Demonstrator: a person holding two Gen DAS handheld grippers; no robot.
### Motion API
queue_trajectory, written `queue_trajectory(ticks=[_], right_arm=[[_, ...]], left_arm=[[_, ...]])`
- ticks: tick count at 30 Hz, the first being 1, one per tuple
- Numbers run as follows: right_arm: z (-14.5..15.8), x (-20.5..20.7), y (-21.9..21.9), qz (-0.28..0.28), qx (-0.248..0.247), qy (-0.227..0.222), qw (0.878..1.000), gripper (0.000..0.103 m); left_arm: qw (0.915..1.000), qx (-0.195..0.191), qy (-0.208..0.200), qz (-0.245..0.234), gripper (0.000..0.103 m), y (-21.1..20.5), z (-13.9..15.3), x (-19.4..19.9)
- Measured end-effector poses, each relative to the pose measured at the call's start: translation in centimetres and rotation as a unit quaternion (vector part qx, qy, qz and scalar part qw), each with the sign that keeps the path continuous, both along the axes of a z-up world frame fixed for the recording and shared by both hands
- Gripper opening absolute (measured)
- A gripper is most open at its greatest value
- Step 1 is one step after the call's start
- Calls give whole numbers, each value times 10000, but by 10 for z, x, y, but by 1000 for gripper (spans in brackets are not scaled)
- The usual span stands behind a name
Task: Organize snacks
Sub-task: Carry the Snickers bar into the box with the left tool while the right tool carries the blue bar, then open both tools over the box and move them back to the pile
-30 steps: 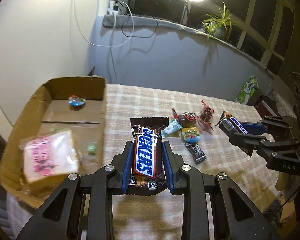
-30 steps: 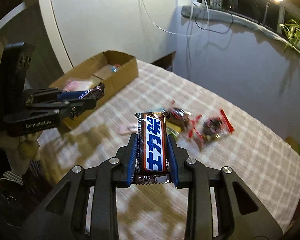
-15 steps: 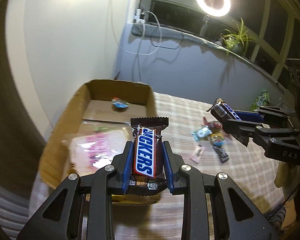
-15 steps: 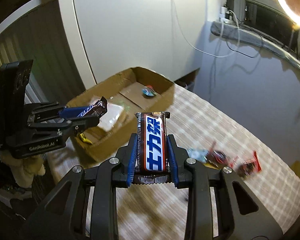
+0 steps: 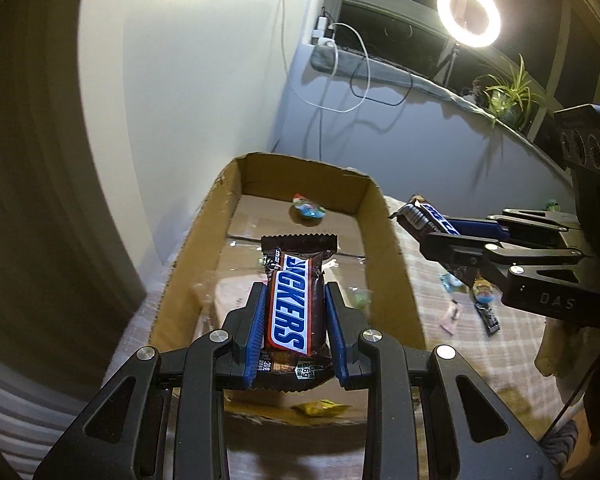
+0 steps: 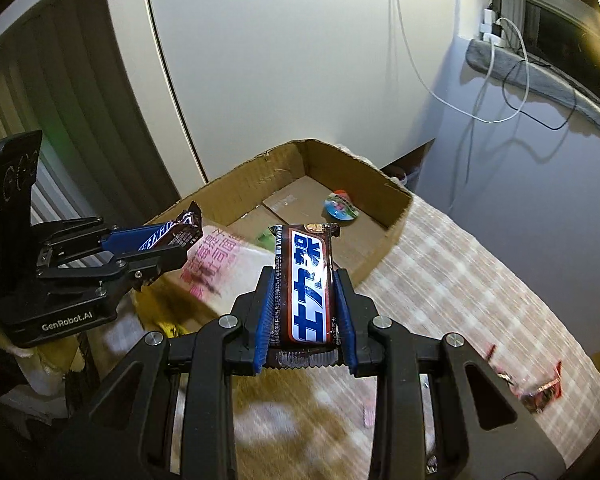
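Both wrist cams look fwd/down, close over cardboard box (image 5: 388,248), L from front, R from right.

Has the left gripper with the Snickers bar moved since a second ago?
Yes. The left gripper, shut on the Snickers bar, has swung from over the checked tablecloth towards the cardboard box, and now hangs over it.

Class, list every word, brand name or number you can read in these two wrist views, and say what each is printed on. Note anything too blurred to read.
"SNICKERS", partly creased: Snickers bar in the left gripper.
"8.6g": that bar's lower edge.
Blue Chinese characters, brand lettering: second bar in the right gripper.
"GenRobot.AI": left gripper body.
"DAS": right gripper body.
Pink characters on the packet in the cardboard box: too blurred.
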State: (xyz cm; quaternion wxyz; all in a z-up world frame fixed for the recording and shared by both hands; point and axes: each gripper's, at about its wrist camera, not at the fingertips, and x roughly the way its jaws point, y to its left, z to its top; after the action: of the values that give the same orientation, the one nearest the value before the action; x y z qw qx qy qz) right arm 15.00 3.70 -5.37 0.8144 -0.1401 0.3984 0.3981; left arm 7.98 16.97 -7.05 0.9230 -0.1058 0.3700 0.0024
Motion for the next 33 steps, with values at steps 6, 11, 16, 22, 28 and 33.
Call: queue_trajectory(ticks=[6,11,16,22,28,33], right_arm=[[-10,11,19,64,-63,77,9999,30],[-15,18,27,87,-83,122,9999,30],[-15,23,30,14,-69,48,10000,31],[-5,30,20,-275,137,-42,9995,65],[0,28,15,-342,74,-163,9993,74],[2,26,11,-358,80,-189,9991,74]], left_arm=[[9999,-67,31,89,27,11,-5,6],[9999,-58,36,112,27,14,-5,6],[9999,-20,16,150,28,15,-5,6],[9999,39,-48,137,31,13,-1,6],[9998,49,-67,168,40,12,-1,6],[9998,77,-106,158,40,9,3,4]])
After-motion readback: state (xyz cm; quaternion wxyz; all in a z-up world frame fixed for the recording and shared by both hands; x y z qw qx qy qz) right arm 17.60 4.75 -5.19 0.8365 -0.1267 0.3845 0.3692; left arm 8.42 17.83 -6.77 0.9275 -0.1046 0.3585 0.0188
